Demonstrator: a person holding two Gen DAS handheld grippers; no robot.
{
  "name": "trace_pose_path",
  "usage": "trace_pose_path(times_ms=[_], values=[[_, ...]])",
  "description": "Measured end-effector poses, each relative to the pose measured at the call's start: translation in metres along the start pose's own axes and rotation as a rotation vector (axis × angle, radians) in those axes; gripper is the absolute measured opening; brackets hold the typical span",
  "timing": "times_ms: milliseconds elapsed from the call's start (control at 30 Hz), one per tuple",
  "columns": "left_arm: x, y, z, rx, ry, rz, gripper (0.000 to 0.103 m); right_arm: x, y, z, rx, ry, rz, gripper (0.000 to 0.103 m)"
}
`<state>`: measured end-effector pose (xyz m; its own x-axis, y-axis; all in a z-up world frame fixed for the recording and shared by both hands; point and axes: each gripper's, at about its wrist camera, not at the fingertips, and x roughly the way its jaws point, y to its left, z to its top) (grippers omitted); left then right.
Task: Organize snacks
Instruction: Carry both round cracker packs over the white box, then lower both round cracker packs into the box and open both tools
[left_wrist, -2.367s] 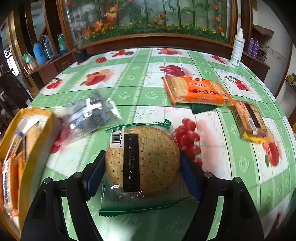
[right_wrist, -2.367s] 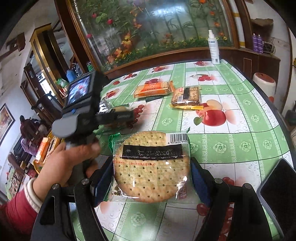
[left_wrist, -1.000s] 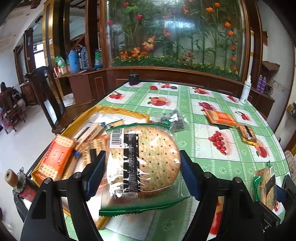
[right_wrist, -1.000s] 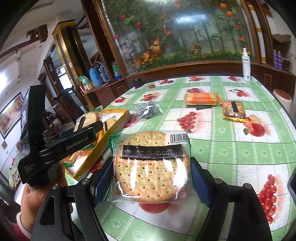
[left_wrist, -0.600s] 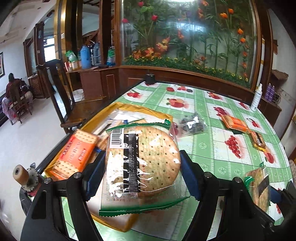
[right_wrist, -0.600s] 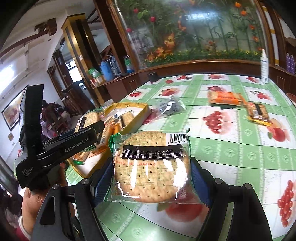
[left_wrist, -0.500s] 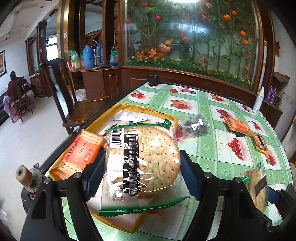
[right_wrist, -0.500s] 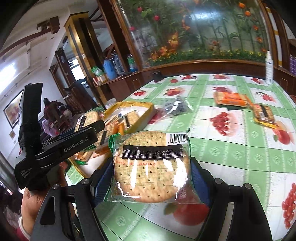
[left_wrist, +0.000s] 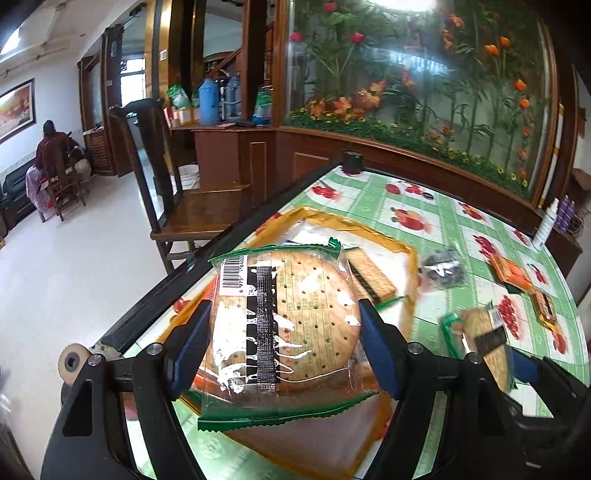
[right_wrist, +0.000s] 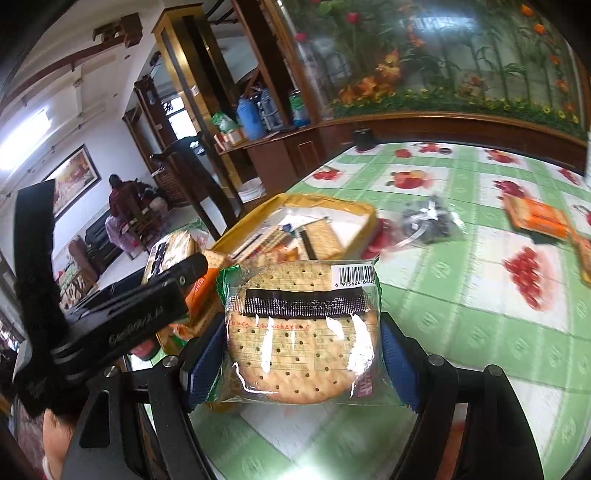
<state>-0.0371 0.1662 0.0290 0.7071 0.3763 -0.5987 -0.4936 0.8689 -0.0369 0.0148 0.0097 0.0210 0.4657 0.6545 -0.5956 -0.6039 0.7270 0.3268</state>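
Both my tongs are clamped on wrapped biscuits: the left gripper (left_wrist: 284, 339) pinches one round biscuit pack (left_wrist: 284, 317), the right gripper (right_wrist: 301, 354) another biscuit pack (right_wrist: 301, 332). Each is a pale, dotted disc in clear film with green crimped ends and a barcode. Both hang over the near end of the yellow tray (left_wrist: 384, 230), above its crackers. Beyond the tray lie a dark bag (right_wrist: 430, 221) and an orange packet (right_wrist: 537, 216). A second ago my grippers were short of the tray.
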Motion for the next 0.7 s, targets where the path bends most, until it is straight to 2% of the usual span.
trace_pose_path(times_ms=[367,700], values=[[0.04,0.029,0.017,-0.035,0.056,0.041,0.077,0.064,0.027,0.047,-0.04,0.018,0.012,0.079],[0.065,0.037,0.022,-0.027,0.099,0.062,0.077,0.111,0.014,0.065,-0.02,0.058,-0.009,0.079]])
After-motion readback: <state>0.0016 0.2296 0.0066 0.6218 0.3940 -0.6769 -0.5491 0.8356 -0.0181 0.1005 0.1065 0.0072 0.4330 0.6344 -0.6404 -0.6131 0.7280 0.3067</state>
